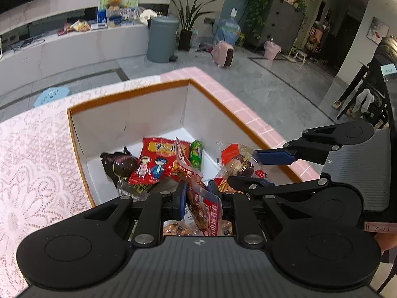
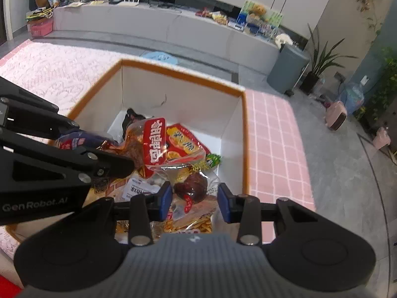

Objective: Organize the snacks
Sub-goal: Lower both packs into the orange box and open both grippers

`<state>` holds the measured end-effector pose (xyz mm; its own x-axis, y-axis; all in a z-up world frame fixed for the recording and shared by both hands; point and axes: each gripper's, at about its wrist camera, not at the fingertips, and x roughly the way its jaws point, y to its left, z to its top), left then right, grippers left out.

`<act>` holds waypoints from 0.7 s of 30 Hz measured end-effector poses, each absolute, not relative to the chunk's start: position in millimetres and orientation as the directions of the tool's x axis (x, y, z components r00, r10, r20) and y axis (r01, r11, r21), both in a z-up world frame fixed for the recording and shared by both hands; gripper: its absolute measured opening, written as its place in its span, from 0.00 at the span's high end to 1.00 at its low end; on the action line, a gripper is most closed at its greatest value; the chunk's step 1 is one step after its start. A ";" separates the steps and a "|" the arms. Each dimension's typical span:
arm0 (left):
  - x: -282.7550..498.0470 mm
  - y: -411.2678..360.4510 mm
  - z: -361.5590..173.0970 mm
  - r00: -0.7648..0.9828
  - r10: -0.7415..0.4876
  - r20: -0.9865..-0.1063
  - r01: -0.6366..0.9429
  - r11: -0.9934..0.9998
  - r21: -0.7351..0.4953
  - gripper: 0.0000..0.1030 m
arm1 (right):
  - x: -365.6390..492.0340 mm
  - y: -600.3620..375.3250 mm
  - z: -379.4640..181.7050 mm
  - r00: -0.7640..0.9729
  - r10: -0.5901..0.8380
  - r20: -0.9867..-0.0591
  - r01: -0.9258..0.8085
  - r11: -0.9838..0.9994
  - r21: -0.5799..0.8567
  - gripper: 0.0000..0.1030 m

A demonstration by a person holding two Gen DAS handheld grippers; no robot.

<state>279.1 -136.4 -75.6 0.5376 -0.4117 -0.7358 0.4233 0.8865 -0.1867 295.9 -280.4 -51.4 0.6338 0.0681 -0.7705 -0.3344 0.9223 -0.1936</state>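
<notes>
A white box with an orange rim stands on the pink table and holds several snack packets. My left gripper is over the box with its blue pads close on a clear red-labelled meat snack packet, which hangs over the pile. My right gripper is open, its pads on either side of a clear packet with a dark round snack; it also shows in the left wrist view. A red cartoon packet, a green packet and a dark packet lie in the box.
A lace cloth covers the table left of the box. The table's pink tiled edge runs right of the box, with floor beyond. A grey bin, a plant and a long white counter stand far behind.
</notes>
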 end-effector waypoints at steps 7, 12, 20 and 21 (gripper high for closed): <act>289.0 -137.5 -90.9 0.513 -0.360 -0.780 0.396 0.905 -0.158 0.82 | 309.7 -280.7 -71.7 0.591 0.071 -0.804 -0.359 0.915 -0.183 0.63; 288.9 -140.9 -93.8 0.508 -0.345 -0.790 0.407 0.904 -0.133 0.82 | 314.7 -282.9 -80.4 0.562 0.074 -0.824 -0.360 0.919 -0.163 0.62; 284.8 -138.2 -87.3 0.512 -0.321 -0.797 0.384 0.915 -0.122 0.73 | 313.0 -279.4 -75.2 0.544 0.060 -0.837 -0.376 0.909 -0.180 0.56; 283.1 -136.0 -84.0 0.520 -0.322 -0.791 0.382 0.916 -0.122 0.69 | 312.5 -278.6 -73.1 0.543 0.054 -0.838 -0.377 0.907 -0.186 0.48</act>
